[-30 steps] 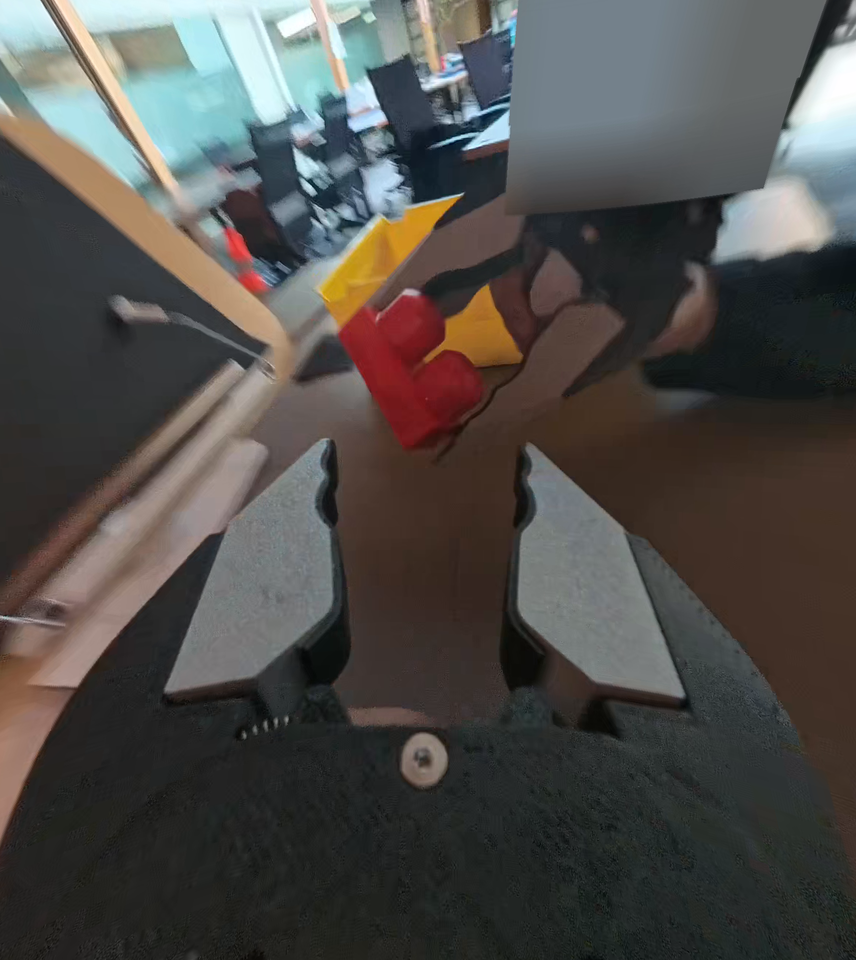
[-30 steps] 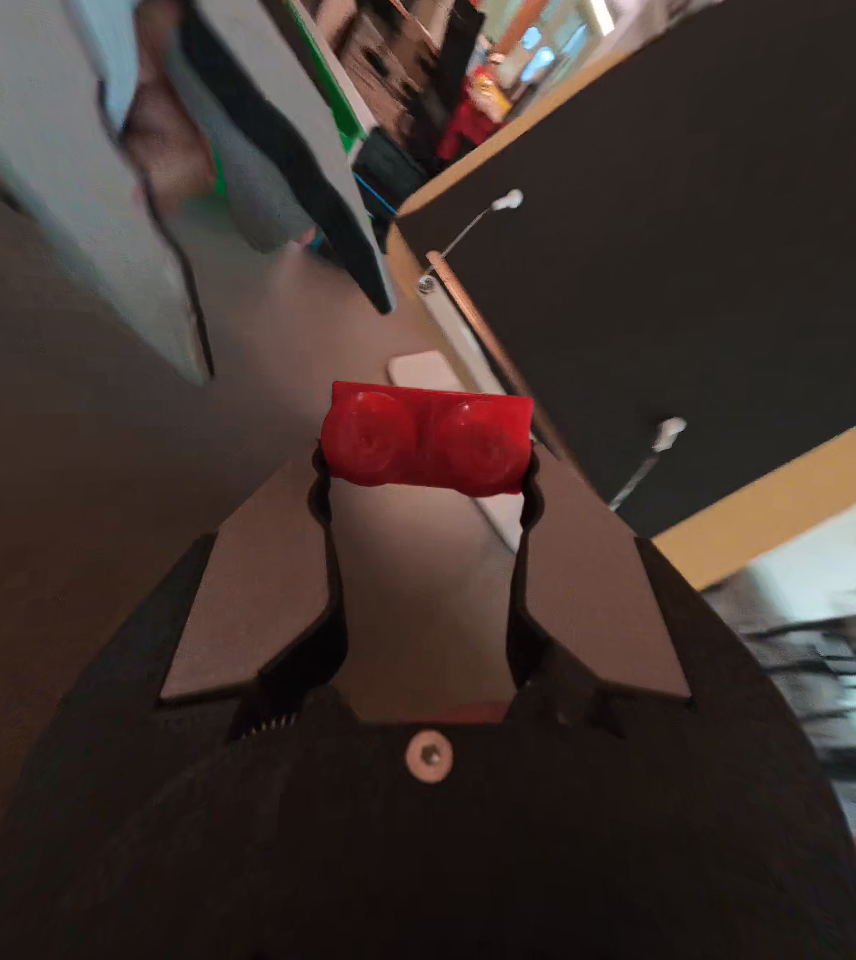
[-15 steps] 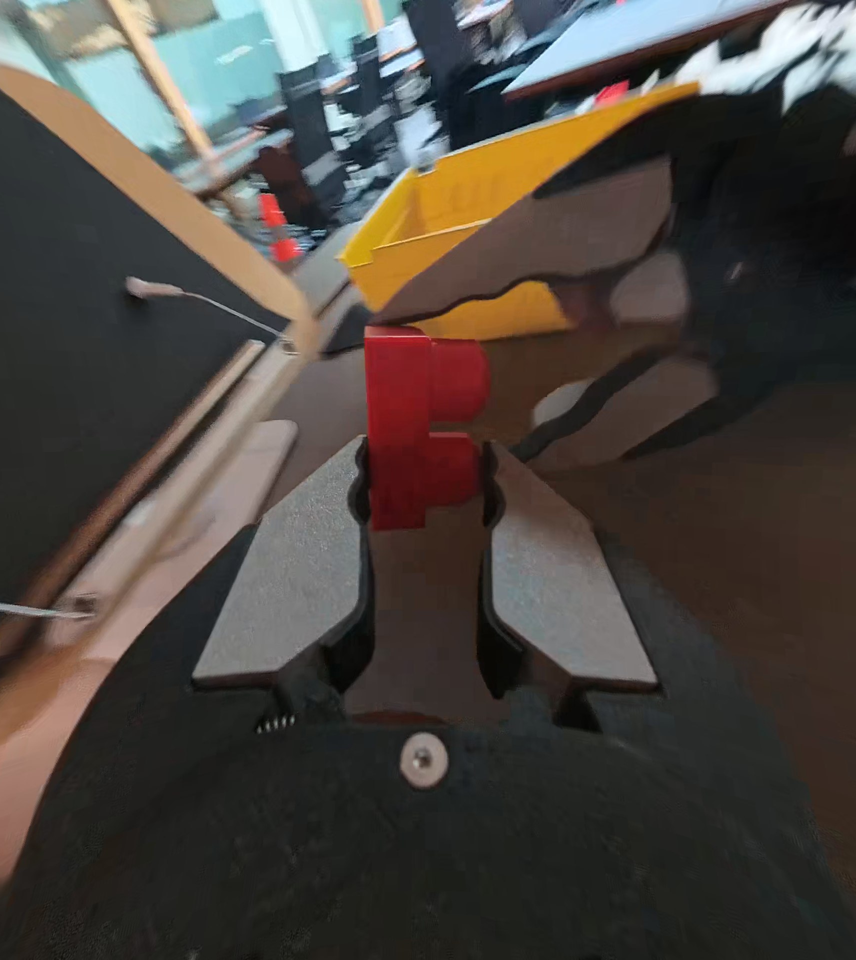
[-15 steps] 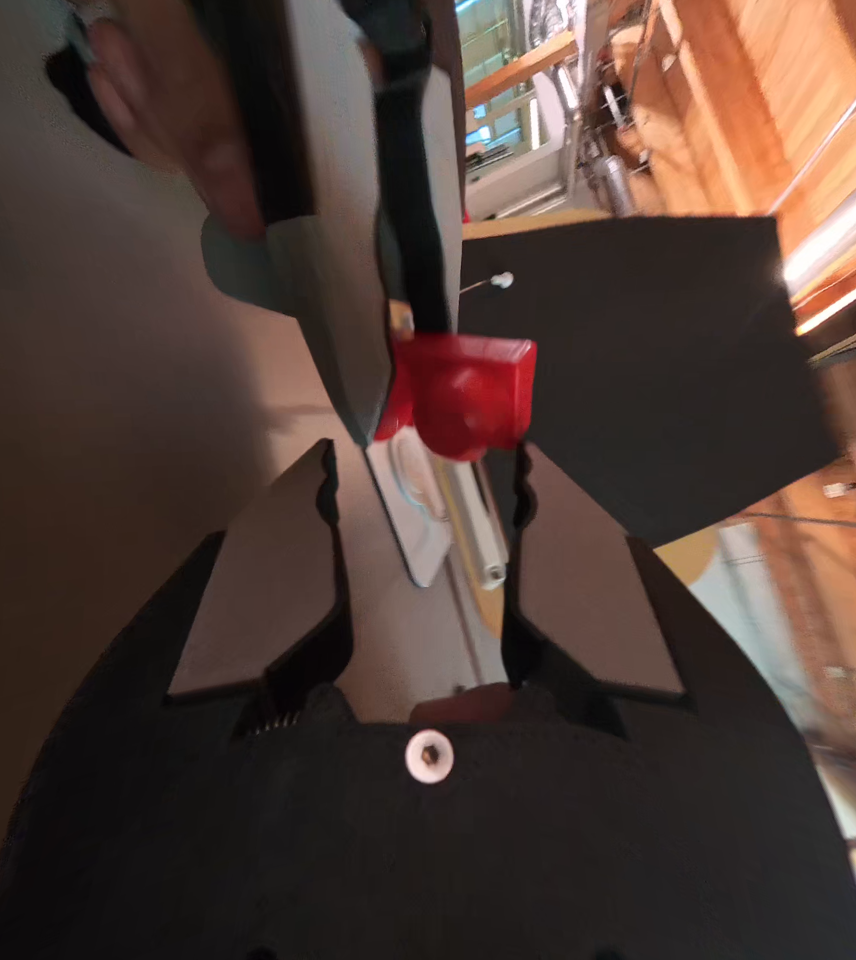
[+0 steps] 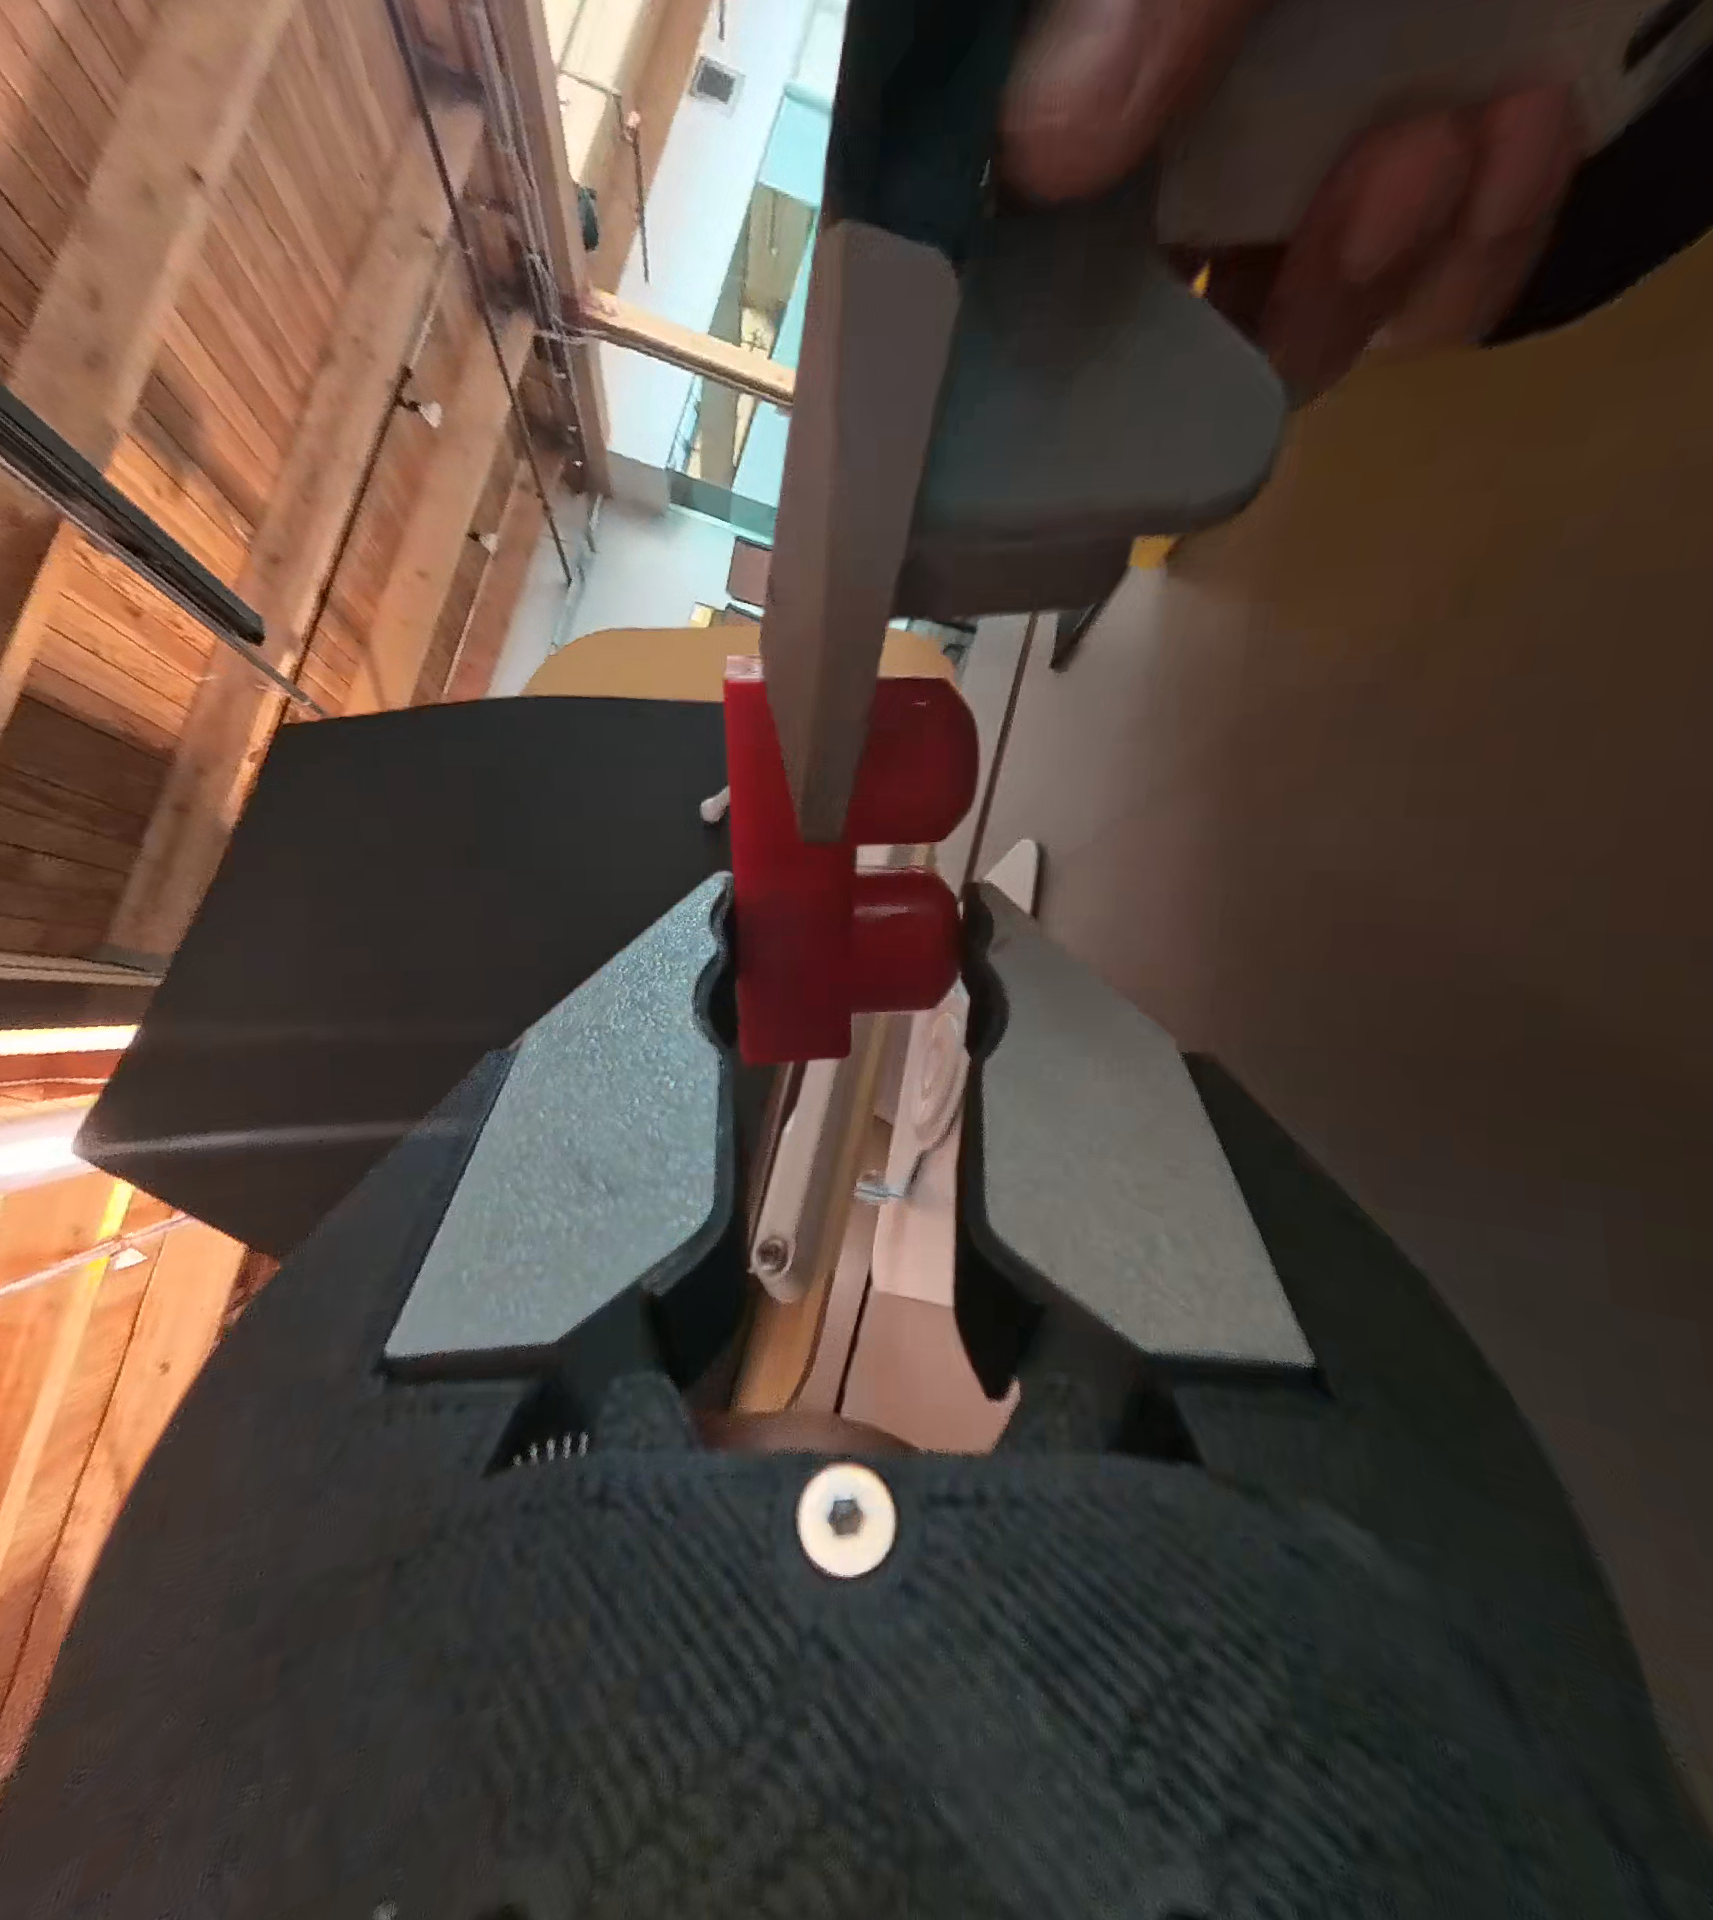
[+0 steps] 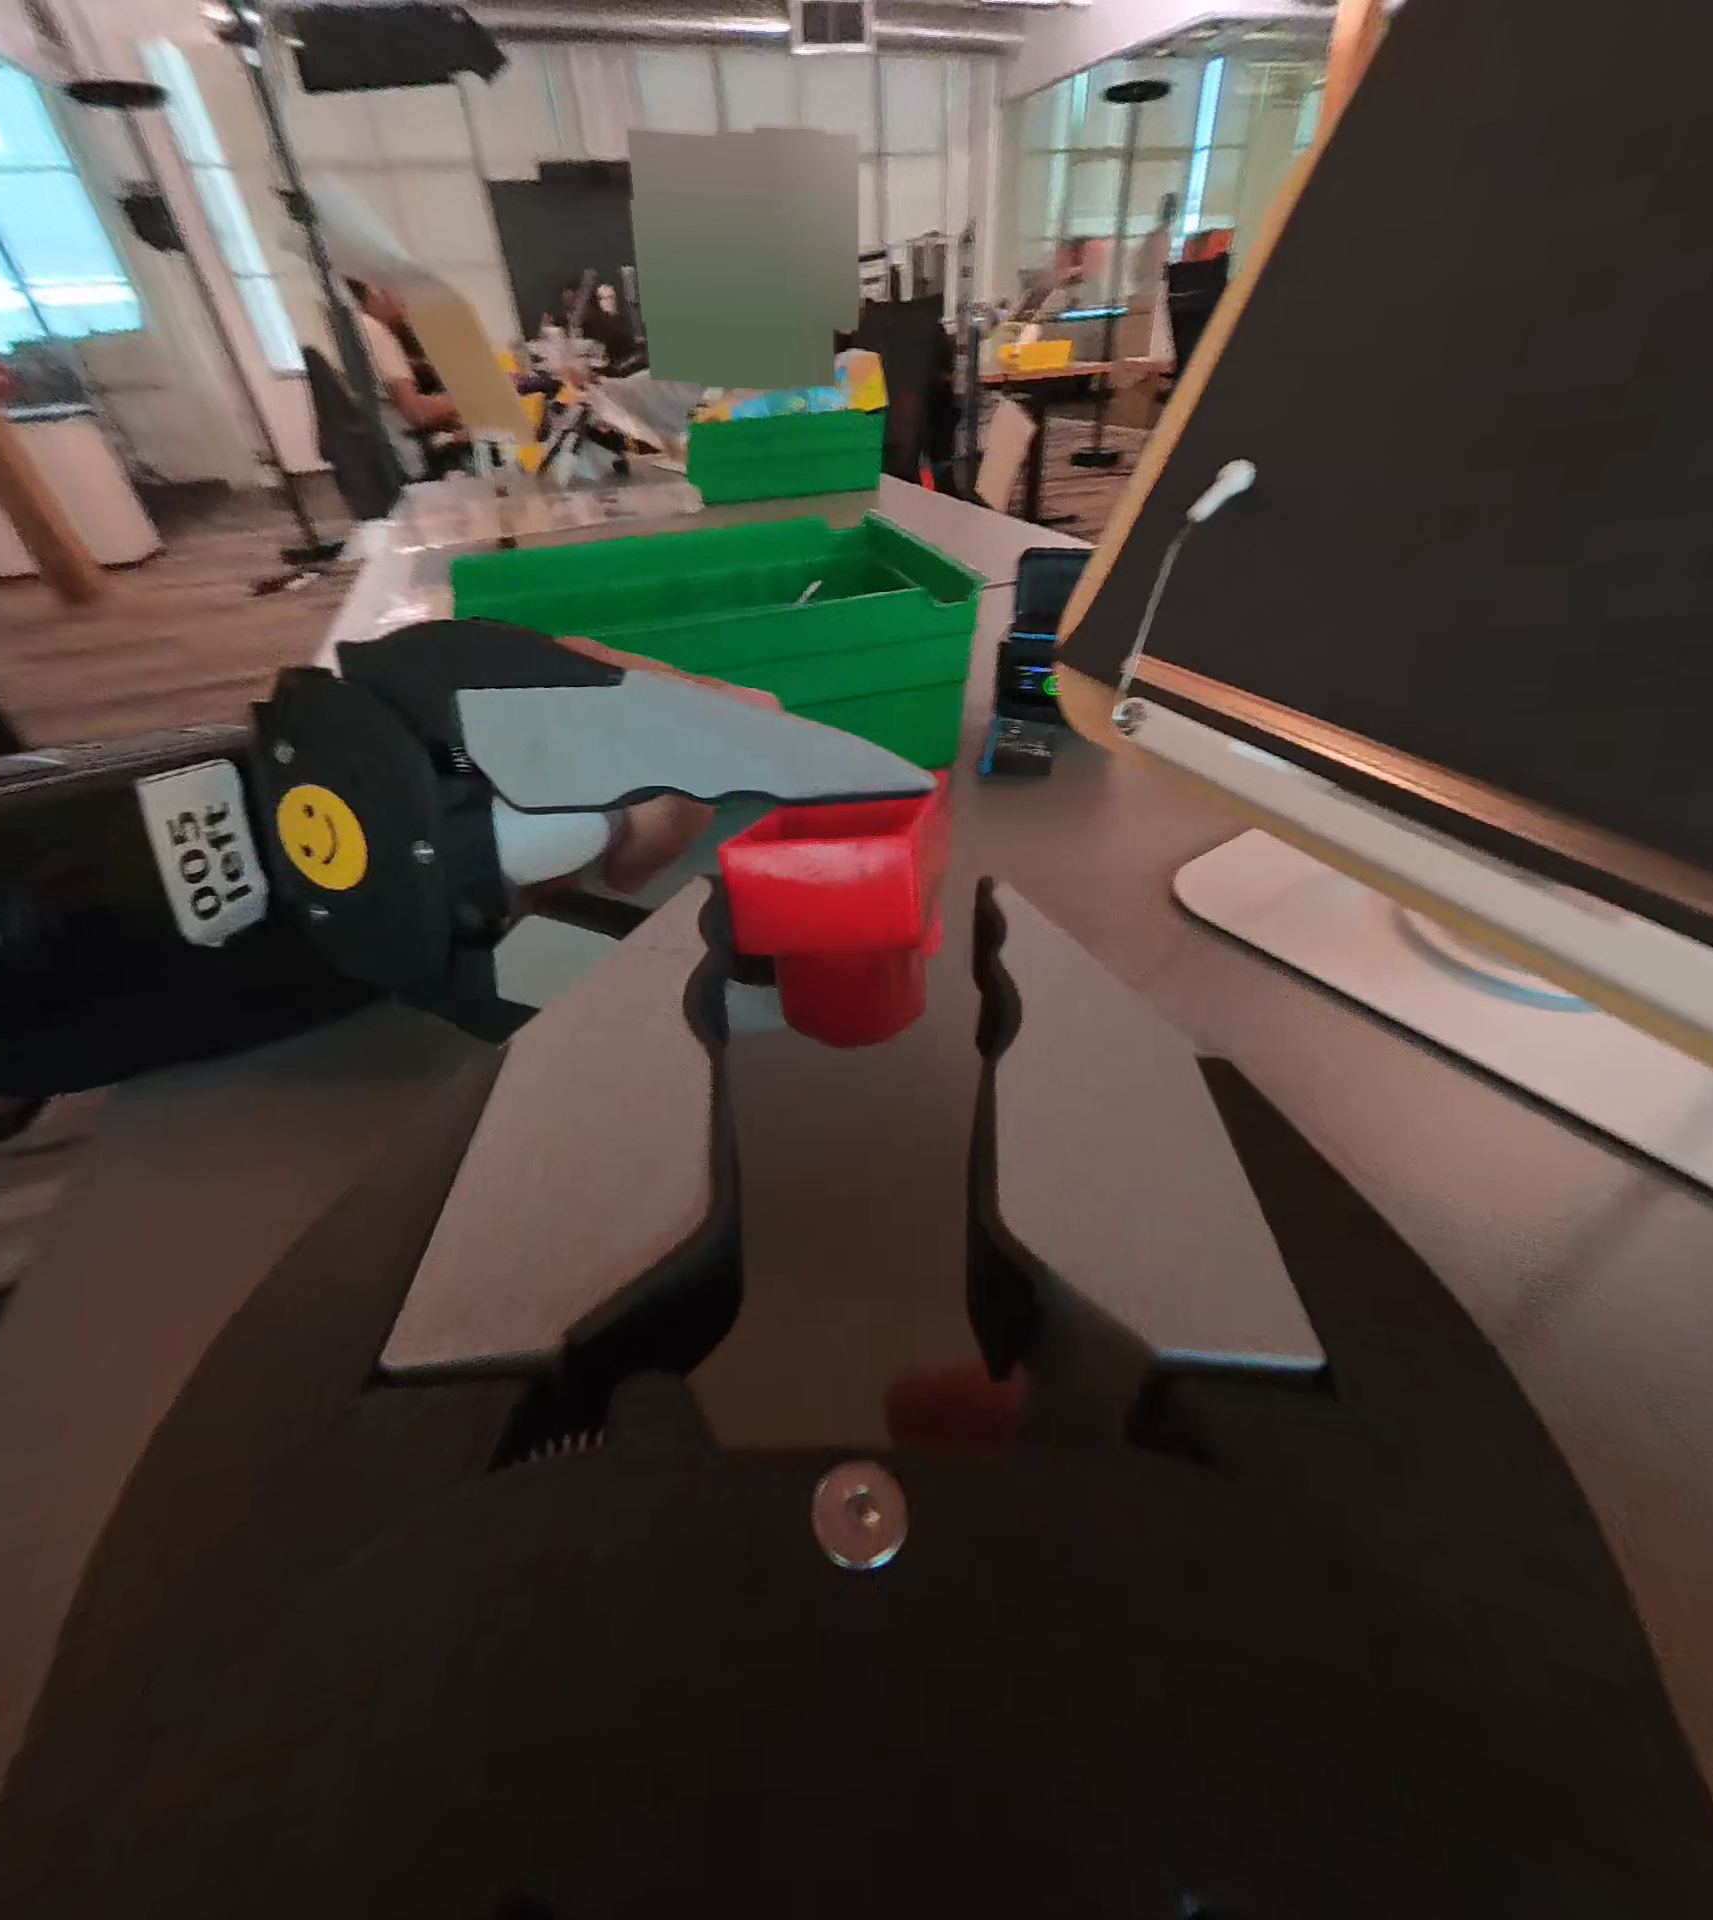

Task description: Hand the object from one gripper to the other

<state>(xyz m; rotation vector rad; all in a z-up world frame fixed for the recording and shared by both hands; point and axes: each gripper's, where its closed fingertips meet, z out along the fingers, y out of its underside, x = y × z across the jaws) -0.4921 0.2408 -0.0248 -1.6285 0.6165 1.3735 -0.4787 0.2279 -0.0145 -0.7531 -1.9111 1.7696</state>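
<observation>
A red two-stud brick (image 5: 798, 966) sits clamped between the fingertips of my left gripper (image 5: 849, 925), which is shut on its lower stud. The right gripper's finger (image 5: 836, 623) reaches down from above and overlaps the brick's upper half. In the right wrist view, the brick (image 6: 831, 894) hangs at the tips of my right gripper (image 6: 850, 925). Its jaws stand open: the brick is against the left fingertip, with a gap at the right one. The left gripper's upper finger (image 6: 665, 743) comes in from the left over the brick.
A brown table (image 6: 1454, 1351) lies below. A black panel with a wooden edge (image 6: 1506, 364) on a white base (image 6: 1403, 966) stands at the right. Two green bins (image 6: 758, 623) and a small black device (image 6: 1028, 665) are farther back. A hand (image 5: 1091, 94) holds the right gripper. Less than 4 cm separates the two grippers' tips.
One second ago my right gripper held the brick and my left was open. My left gripper has since shut on the brick, the right has opened, and both have rotated.
</observation>
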